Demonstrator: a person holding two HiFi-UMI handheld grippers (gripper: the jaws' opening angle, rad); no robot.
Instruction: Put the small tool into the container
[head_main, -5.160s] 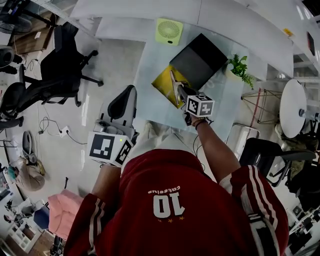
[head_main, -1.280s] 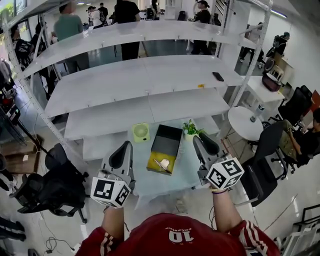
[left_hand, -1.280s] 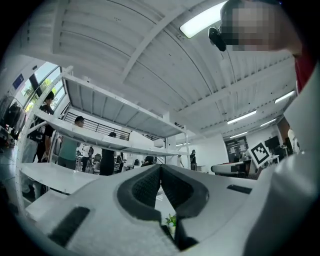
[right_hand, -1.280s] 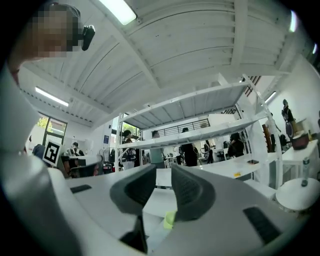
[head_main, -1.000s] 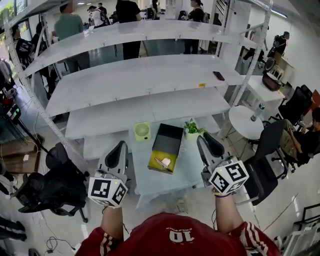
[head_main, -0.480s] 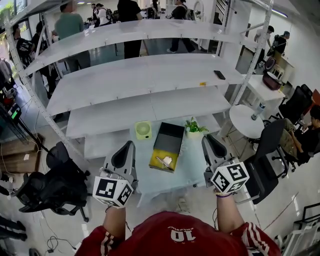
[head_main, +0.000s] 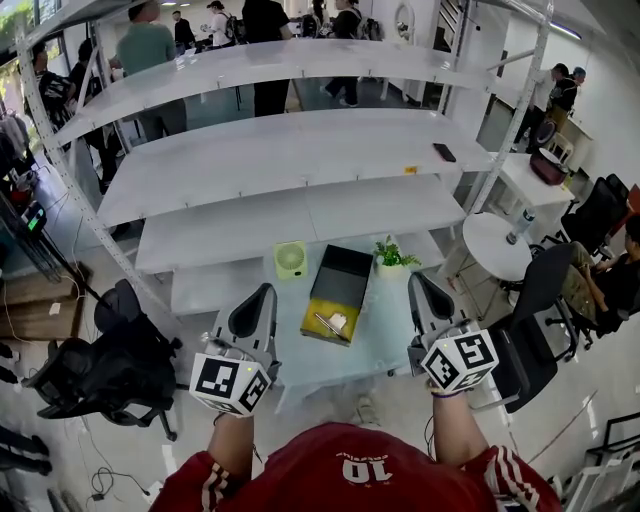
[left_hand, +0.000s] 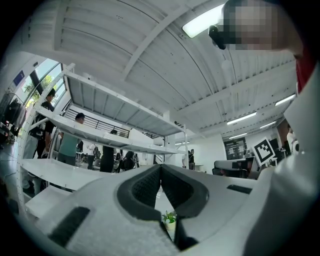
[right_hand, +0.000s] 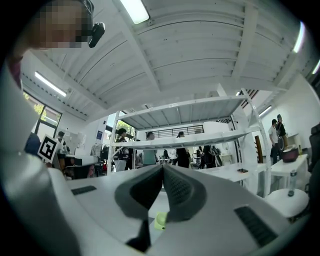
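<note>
On the pale table (head_main: 300, 350) stands the container (head_main: 312, 330), a yellow box with its black lid (head_main: 340, 275) swung back. The small metal tool (head_main: 326, 322) lies inside it beside a white scrap. My left gripper (head_main: 263, 292) is held up to the left of the box, well short of it, jaws shut and empty. My right gripper (head_main: 417, 279) is raised to the right of the box, also shut with nothing in it. In the left gripper view the left gripper (left_hand: 160, 168) has its pads pressed together; in the right gripper view the right gripper (right_hand: 163, 168) does too.
A green fan (head_main: 290, 259) and a potted plant (head_main: 392, 256) stand at the table's far edge. White shelving (head_main: 270, 150) rises behind. Black office chairs (head_main: 110, 350) stand left and right, with a round white table (head_main: 495, 240) at the right. People stand in the background.
Five seconds ago my right gripper reached over the yellow box with the tool; now it is drawn back, empty, and the tool lies in the box. Lately both grippers only drift slightly.
</note>
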